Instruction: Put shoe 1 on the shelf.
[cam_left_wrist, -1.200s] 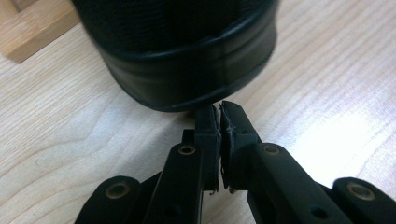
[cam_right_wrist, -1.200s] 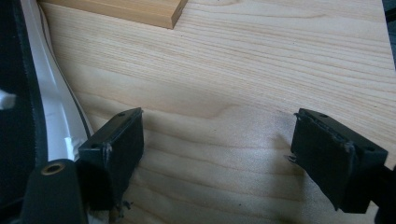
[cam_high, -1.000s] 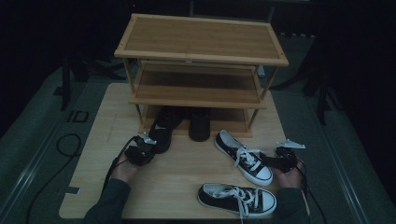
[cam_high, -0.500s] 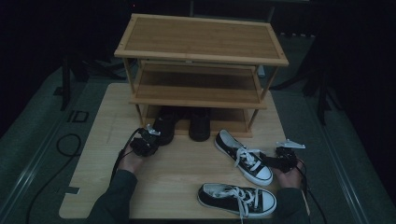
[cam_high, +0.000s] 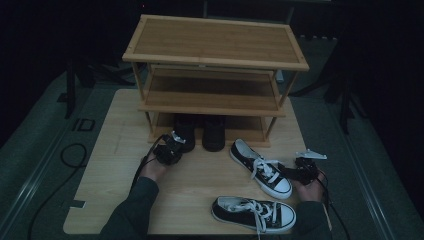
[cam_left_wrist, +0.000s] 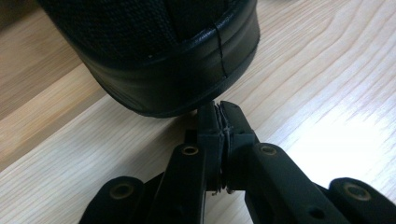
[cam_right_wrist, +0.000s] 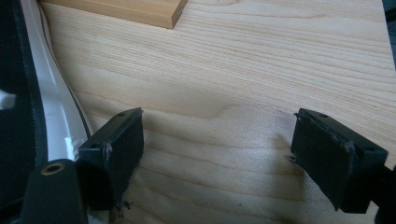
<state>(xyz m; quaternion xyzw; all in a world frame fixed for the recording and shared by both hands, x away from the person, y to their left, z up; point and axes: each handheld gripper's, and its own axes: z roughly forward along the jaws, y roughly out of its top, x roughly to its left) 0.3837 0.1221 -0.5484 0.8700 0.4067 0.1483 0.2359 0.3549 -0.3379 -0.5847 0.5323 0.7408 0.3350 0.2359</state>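
A left black shoe (cam_high: 185, 131) and a right black shoe (cam_high: 214, 132) stand side by side under the lowest shelf of the wooden shoe rack (cam_high: 215, 47). My left gripper (cam_high: 176, 145) is shut, and its tips rest against the left black shoe's heel (cam_left_wrist: 163, 56). In the left gripper view, the left gripper (cam_left_wrist: 219, 109) has just closed the last bit, with nothing between the jaws. My right gripper (cam_high: 299, 167) stands open over bare board beside a black-and-white sneaker (cam_high: 260, 167). The sneaker's white sole (cam_right_wrist: 51, 107) runs past the right gripper (cam_right_wrist: 219, 135) in its own view.
A second black-and-white sneaker (cam_high: 252, 212) lies near the front edge of the wooden board (cam_high: 115, 150). A rack foot (cam_right_wrist: 140, 11) sits ahead of the right gripper. A black cable (cam_high: 70, 155) loops on the grey floor at the left.
My left gripper has moved toward the rack behind the left black shoe, and that shoe now sits farther under the bottom shelf. The right gripper and both sneakers have stayed put.
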